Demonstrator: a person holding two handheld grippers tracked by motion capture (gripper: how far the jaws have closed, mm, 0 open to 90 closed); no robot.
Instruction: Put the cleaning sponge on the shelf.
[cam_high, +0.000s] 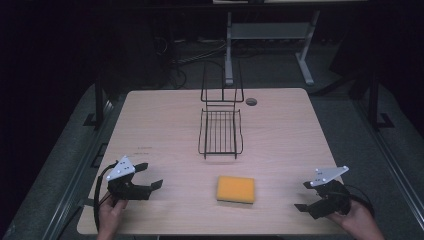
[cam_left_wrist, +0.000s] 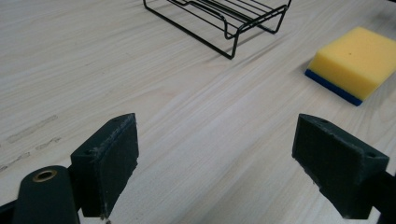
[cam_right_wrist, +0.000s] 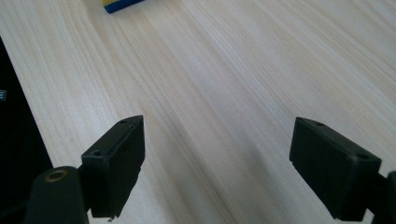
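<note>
I'm holding both hand-held grippers — left (cam_high: 150, 175), right (cam_high: 303, 196) — spread wide, empty. The sponge (cam_high: 236, 189) is looking soft, light — I'm planning to pinch its long sides.

Bare table (cam_high: 165, 125) lies open around the sponge (cam_high: 236, 189) at lower centre. Only 1 obstacle, the rack (cam_high: 220, 131), stands at centre.

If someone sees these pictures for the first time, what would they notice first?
Probably the yellow sponge, bright against the pale wooden table, lying near its front edge. Behind it, at mid-table, stands a black wire rack. The left hand-held gripper and the right hand-held gripper rest open at either side of the sponge.
</note>
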